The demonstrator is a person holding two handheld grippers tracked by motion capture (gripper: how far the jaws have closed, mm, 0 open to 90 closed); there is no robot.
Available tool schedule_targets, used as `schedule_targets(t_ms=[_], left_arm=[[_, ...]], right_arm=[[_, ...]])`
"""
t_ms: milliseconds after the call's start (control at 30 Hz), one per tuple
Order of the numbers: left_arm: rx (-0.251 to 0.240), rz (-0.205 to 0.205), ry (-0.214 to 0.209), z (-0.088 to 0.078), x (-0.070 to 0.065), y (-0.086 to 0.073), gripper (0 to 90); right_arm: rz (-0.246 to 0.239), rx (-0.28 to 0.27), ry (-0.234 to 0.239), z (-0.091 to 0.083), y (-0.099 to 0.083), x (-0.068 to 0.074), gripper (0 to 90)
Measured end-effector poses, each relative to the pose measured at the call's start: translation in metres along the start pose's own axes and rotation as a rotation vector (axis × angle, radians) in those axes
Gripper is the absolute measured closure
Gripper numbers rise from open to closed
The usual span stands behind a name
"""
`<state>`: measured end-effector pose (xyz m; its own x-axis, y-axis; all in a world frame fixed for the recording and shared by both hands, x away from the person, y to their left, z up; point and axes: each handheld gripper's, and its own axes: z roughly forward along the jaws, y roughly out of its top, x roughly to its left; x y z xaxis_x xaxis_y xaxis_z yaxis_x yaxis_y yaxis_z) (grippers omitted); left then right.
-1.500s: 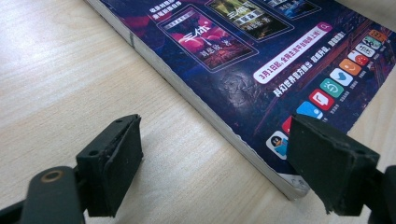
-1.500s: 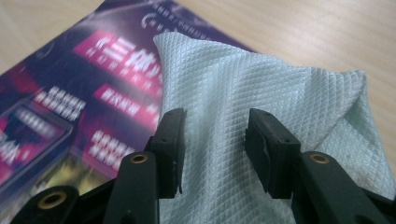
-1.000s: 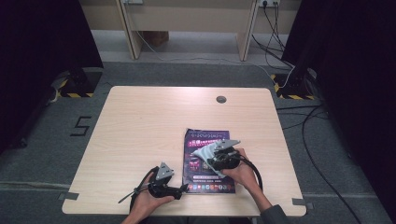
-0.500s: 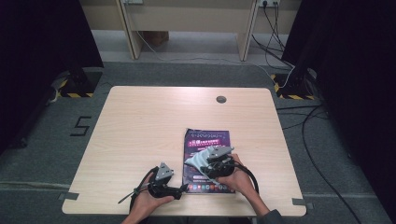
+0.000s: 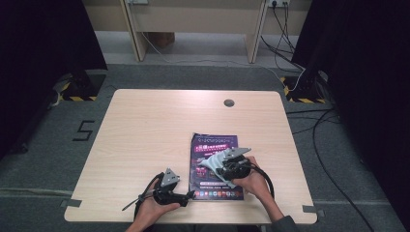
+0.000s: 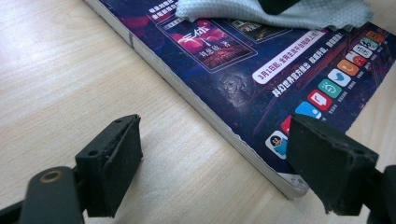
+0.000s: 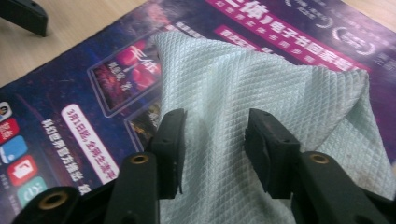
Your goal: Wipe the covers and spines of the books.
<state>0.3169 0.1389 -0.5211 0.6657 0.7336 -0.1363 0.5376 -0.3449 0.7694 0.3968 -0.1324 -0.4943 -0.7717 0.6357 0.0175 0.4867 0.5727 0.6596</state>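
A book with a dark purple cover (image 5: 213, 144) lies on the right half of the wooden table (image 5: 145, 130). A pale green waffle-weave cloth (image 5: 212, 162) lies on its cover. My right gripper (image 5: 222, 169) is set down on the cloth (image 7: 261, 84). Its jaws (image 7: 212, 121) have just been closing and stand partly apart, with cloth spread between them and no pinched fold that I can make out. My left gripper (image 5: 190, 195) rests low on the table at the book's near left corner. In the left gripper view it is open (image 6: 215, 135), one jaw on either side of that corner of the book (image 6: 280, 70).
A round cable hole (image 5: 228, 102) sits near the table's far edge. The table's left half is bare wood. Cables run over the floor to the right (image 5: 319, 125), and a desk frame (image 5: 193, 19) stands behind the table. One left-gripper jaw (image 7: 23, 16) appears in the right gripper view.
My right gripper has slid toward the book's near end, and the cloth has moved with it. The left gripper has stayed where it was.
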Motion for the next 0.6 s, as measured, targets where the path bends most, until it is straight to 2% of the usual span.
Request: schedule_targets(t_ms=[267, 367, 467, 600], left_arm=[[0.001, 0.004, -0.005, 0.000, 0.001, 0.000, 17.4], [0.000, 0.001, -0.004, 0.000, 0.000, 0.000, 17.4], [0.007, 0.007, -0.004, 0.000, 0.001, 0.001, 17.3], [0.008, 0.008, -0.004, 0.000, 0.001, 0.001, 17.3]], right_arm=[[0.017, 0.011, -0.010, -0.003, 0.000, -0.007, 78.0], [0.037, -0.006, -0.010, -0.006, 0.001, -0.008, 80.4], [0.032, -0.027, -0.021, -0.011, 0.004, -0.010, 81.3], [0.031, -0.086, -0.047, -0.026, 0.010, -0.014, 81.8]])
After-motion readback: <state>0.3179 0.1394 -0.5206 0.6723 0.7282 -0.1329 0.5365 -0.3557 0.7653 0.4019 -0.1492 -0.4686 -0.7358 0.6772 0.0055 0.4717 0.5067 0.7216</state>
